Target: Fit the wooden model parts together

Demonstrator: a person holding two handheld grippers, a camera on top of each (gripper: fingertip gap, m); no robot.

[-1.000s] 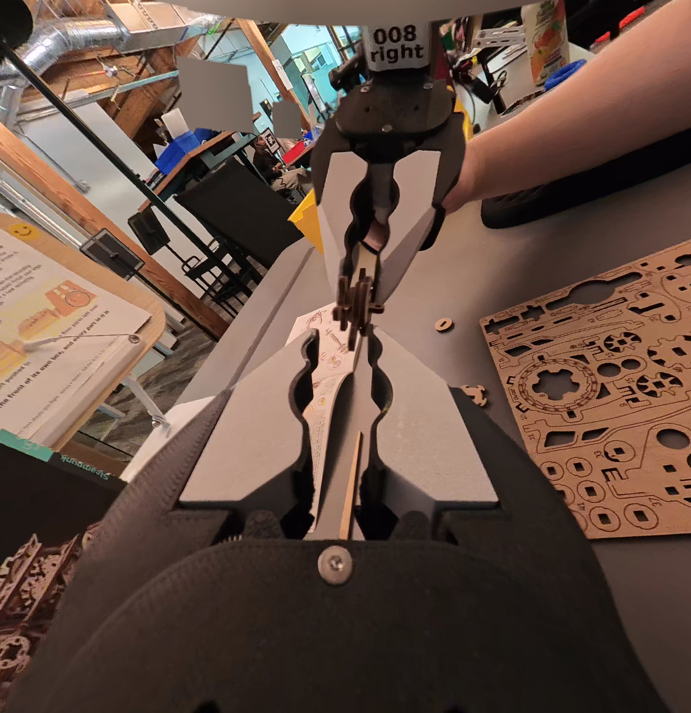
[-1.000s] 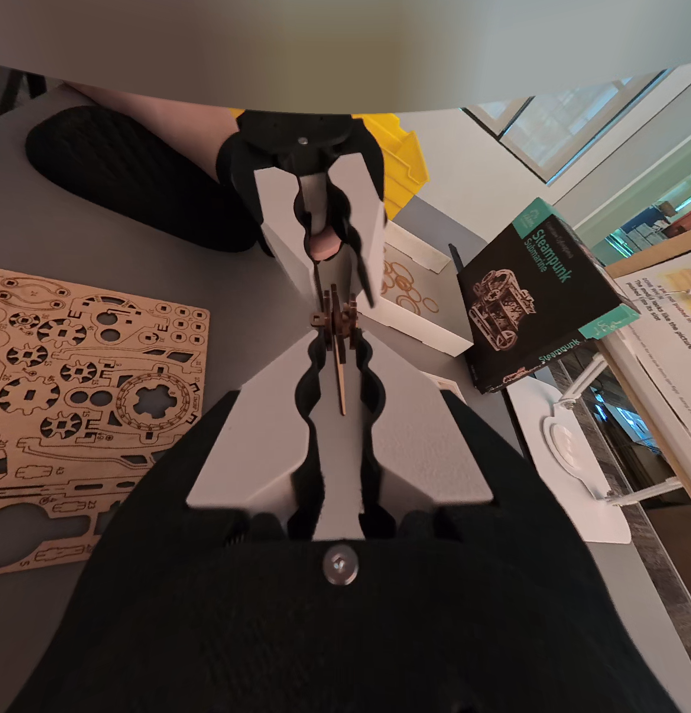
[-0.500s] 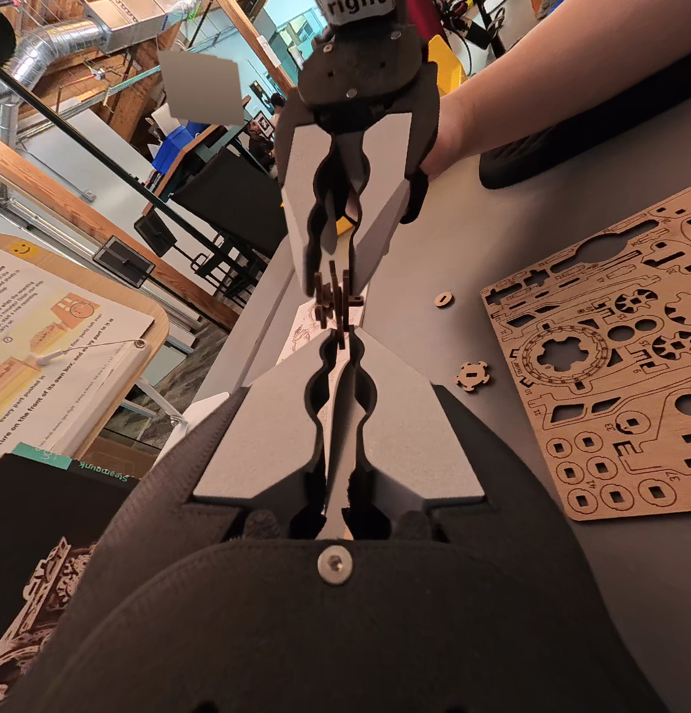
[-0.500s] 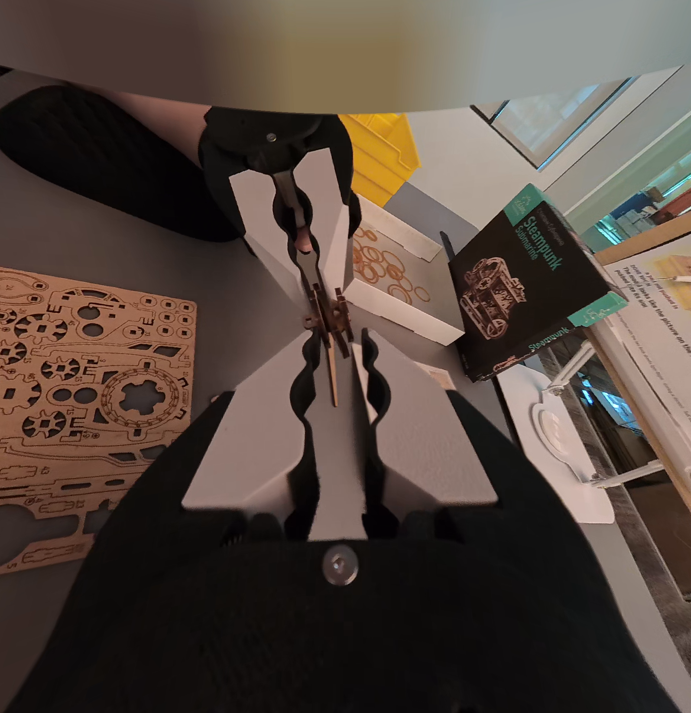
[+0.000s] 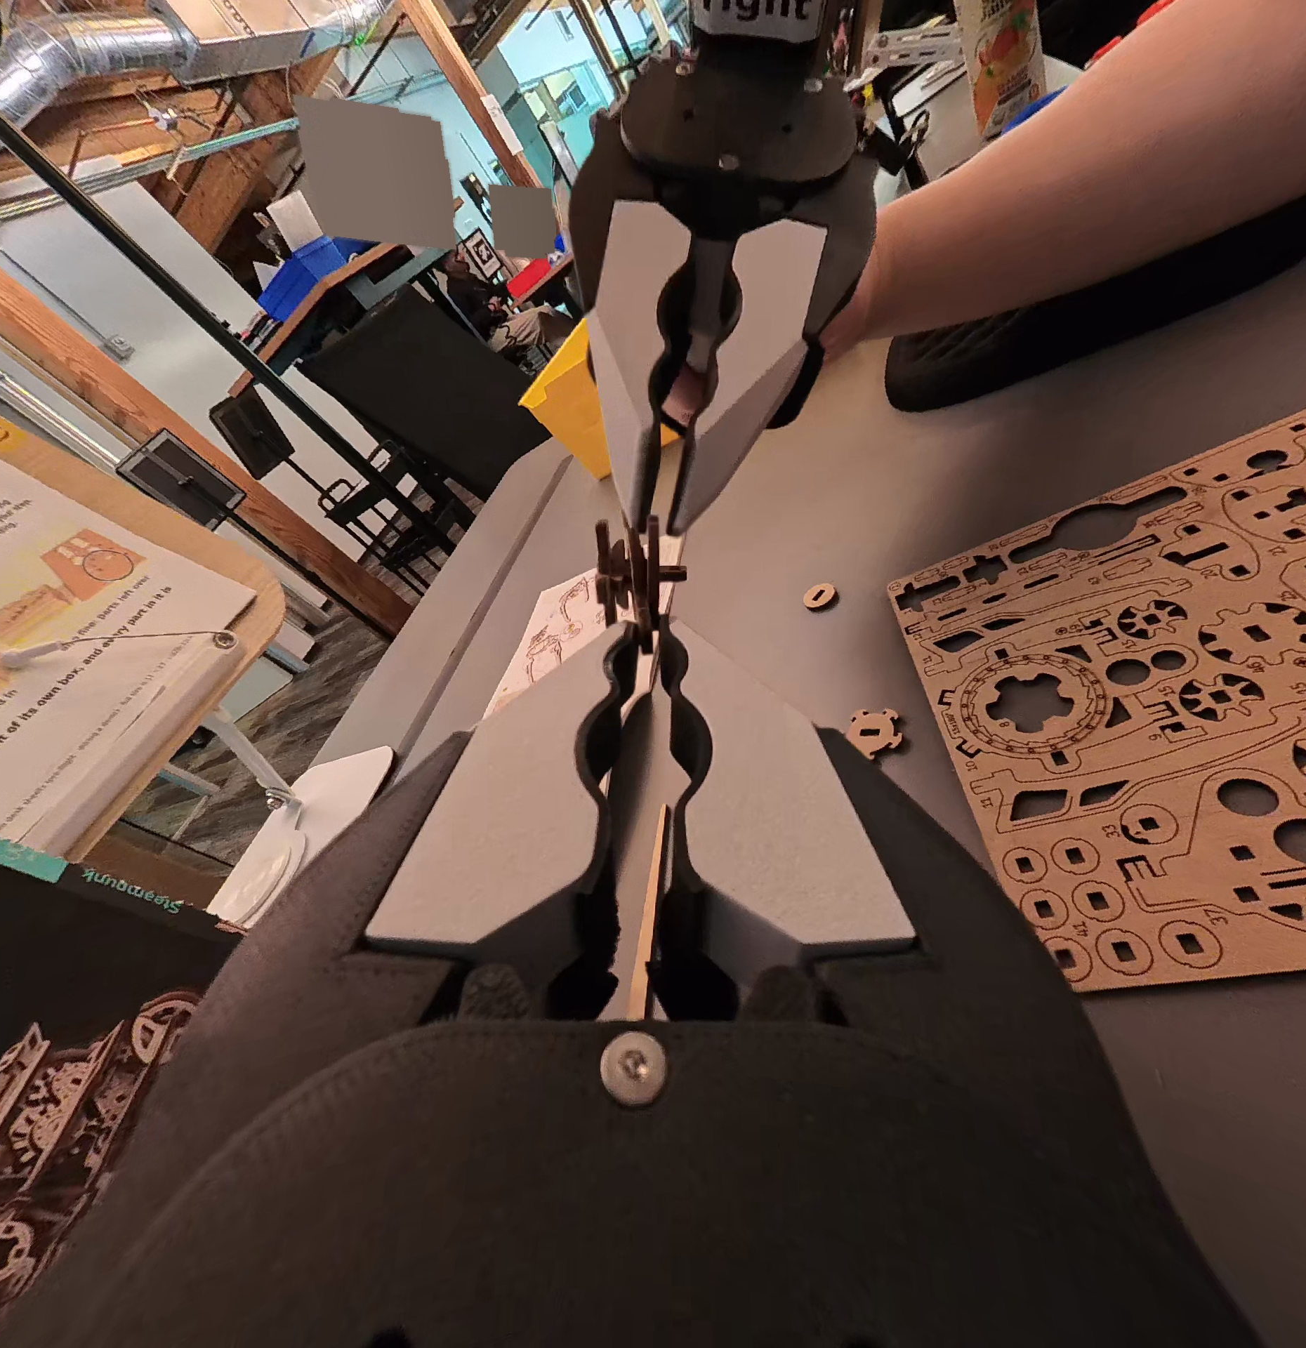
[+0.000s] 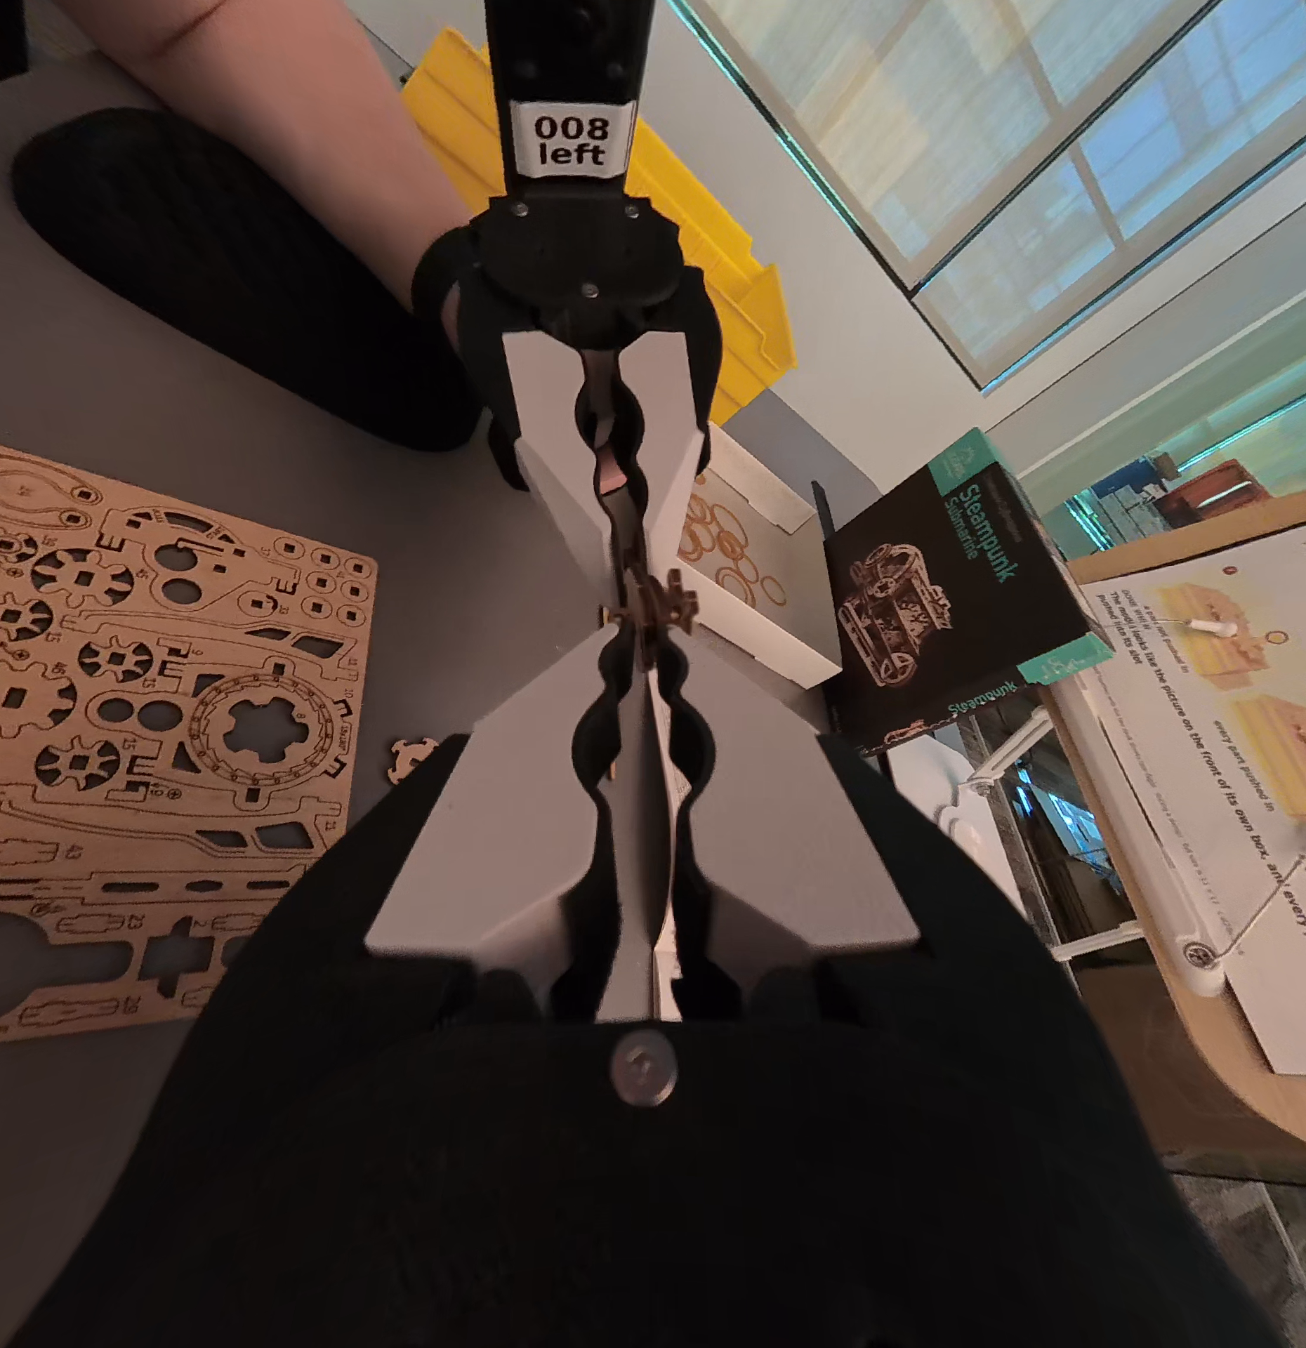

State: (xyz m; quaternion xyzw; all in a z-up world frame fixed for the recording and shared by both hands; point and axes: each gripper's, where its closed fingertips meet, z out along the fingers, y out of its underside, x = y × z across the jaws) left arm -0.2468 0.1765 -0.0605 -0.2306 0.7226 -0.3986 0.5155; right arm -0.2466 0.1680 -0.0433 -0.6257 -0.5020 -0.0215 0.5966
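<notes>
My left gripper (image 5: 641, 634) and right gripper (image 6: 639, 642) meet tip to tip above the grey table (image 5: 891, 496). A small dark wooden gear assembly (image 5: 630, 576) sits between the two sets of tips; it also shows in the right wrist view (image 6: 654, 609). Both grippers are shut on thin flat wooden parts of it, seen edge-on. A pale wooden strip (image 5: 654, 912) runs back between my left gripper's fingers. The right gripper (image 5: 656, 521) comes down from above in the left wrist view. The left gripper (image 6: 628, 562) does the same in the right wrist view.
A laser-cut plywood sheet (image 5: 1146, 729) lies on the table, with a loose gear piece (image 5: 875, 731) and a small washer (image 5: 819, 597) beside it. A black kit box (image 6: 949, 605), a white tray of rings (image 6: 737, 569), a yellow bin (image 6: 708, 241) and a black arm rest (image 6: 198, 277) stand around.
Both grippers' fingers have closed in tighter on the wooden parts. The two grippers have stayed tip to tip while tilting and shifting slightly above the table.
</notes>
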